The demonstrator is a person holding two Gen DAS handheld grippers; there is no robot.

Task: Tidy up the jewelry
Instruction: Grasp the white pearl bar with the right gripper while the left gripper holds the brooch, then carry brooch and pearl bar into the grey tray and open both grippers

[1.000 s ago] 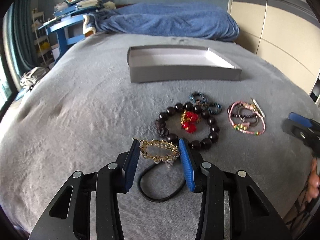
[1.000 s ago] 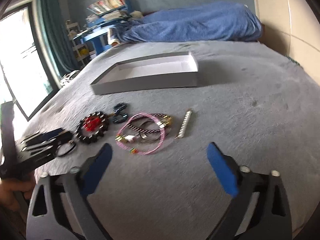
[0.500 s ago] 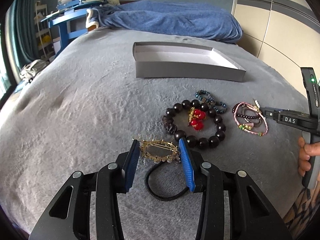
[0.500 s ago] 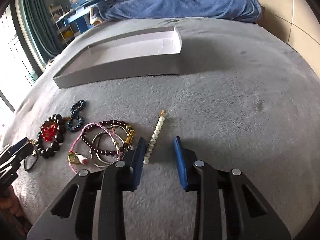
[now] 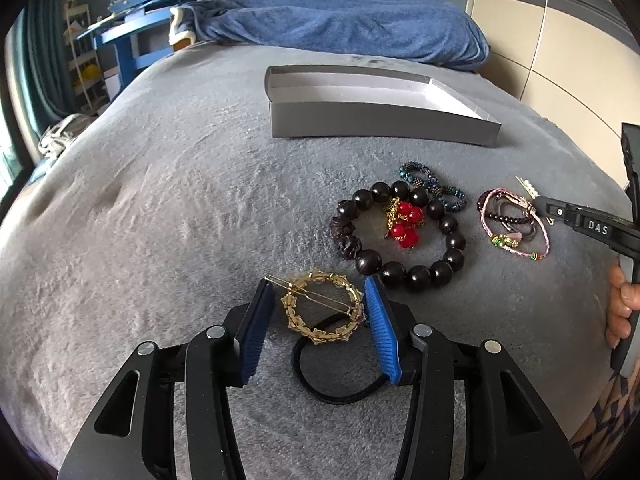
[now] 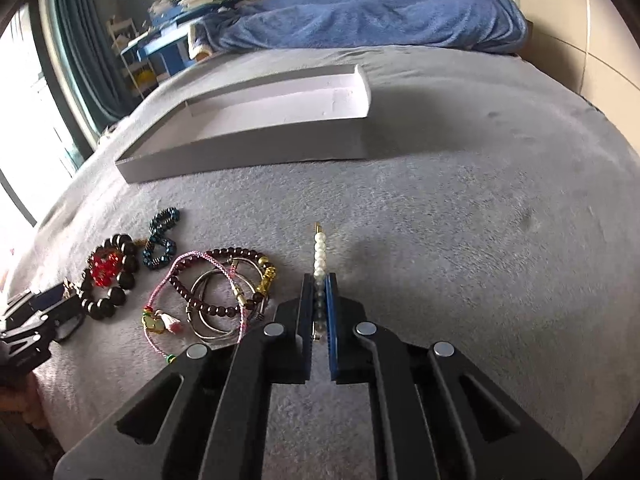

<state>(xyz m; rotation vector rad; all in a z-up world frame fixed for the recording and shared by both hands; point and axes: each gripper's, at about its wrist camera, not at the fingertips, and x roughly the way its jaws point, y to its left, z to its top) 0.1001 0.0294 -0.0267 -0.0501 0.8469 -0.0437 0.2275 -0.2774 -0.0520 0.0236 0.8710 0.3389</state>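
My left gripper (image 5: pixel 319 294) is shut on a round gold hair clip (image 5: pixel 322 307), held just above a black hair tie (image 5: pixel 336 376) on the grey bed. My right gripper (image 6: pixel 319 284) is shut on a white pearl hair clip (image 6: pixel 319 254) that points away from me. A dark bead bracelet (image 5: pixel 400 236) with red beads (image 5: pixel 405 221) inside, a blue bead piece (image 5: pixel 434 182) and a tangle of pink and maroon bracelets (image 6: pixel 216 292) lie on the bed. An open grey box (image 5: pixel 376 122) stands further back; it also shows in the right wrist view (image 6: pixel 248 152).
A blue blanket (image 5: pixel 340 24) lies heaped at the head of the bed. Blue shelves with books (image 5: pixel 152 8) stand at the back left. A cream wall (image 5: pixel 560 60) runs along the right. A window with curtains (image 6: pixel 48 92) is on the left.
My right gripper has moved down to the pearl hair clip and closed on it. My left gripper has kept hold of the gold clip and shifted slightly.
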